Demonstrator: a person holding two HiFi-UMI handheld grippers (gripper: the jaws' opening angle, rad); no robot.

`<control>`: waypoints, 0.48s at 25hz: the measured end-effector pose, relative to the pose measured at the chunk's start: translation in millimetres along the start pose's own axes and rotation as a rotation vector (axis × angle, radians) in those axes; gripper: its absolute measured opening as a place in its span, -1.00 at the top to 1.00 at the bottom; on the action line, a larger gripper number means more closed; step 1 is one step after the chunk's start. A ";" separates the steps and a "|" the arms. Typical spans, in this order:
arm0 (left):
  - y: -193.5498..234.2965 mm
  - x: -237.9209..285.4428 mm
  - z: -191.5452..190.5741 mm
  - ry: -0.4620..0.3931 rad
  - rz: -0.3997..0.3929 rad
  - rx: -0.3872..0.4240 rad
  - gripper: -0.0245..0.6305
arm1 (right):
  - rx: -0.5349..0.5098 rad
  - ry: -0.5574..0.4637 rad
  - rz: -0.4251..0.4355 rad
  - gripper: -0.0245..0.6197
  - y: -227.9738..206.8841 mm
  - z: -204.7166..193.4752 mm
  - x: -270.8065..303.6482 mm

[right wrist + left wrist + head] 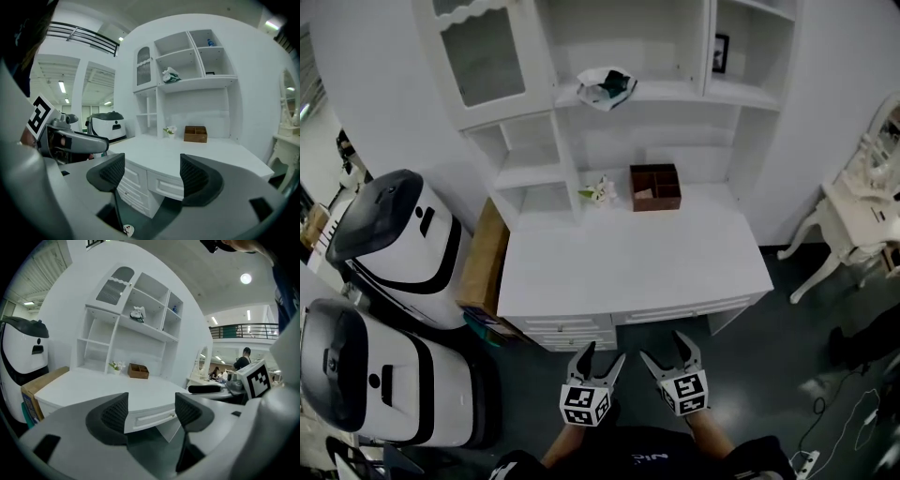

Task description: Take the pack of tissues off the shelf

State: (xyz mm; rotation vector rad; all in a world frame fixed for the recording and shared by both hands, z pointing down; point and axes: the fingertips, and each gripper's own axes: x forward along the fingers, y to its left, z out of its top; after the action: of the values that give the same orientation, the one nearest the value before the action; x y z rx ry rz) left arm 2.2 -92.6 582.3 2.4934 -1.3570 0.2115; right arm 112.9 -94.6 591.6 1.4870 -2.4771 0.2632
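The pack of tissues [606,88] is a white and dark green bundle lying on the upper shelf [675,92] of the white hutch; it also shows as a small pack of tissues [137,313] in the left gripper view and as the pack of tissues [170,75] in the right gripper view. My left gripper [599,361] and right gripper [667,352] hang side by side in front of the desk's front edge, far below the shelf. Both stand open with nothing between their jaws.
A white desk [628,267] carries a brown wooden organiser box [655,187] and a small flower pot [600,193] at its back. Two white and black machines [389,244] stand at the left beside a cardboard box [483,258]. A white dressing table [862,211] stands at the right.
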 end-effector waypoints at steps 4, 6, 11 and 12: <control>36.8 23.5 21.6 -0.011 -0.020 0.025 -0.03 | 0.008 0.005 -0.028 -0.20 -3.4 13.7 40.3; 57.3 32.1 30.9 -0.008 -0.027 0.036 -0.03 | 0.013 -0.002 -0.037 -0.20 -0.4 21.3 60.4; 96.5 53.8 50.5 -0.014 -0.063 0.056 -0.03 | 0.021 -0.016 -0.078 -0.20 0.3 40.0 103.8; 103.0 58.0 53.8 -0.017 -0.069 0.058 -0.03 | 0.019 -0.018 -0.085 -0.20 0.1 42.5 111.5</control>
State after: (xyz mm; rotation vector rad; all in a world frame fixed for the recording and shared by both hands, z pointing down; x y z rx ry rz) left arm -53.2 -208.9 565.9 2.5907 -1.2870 0.2186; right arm 57.5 -199.9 583.9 1.6039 -2.4244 0.2601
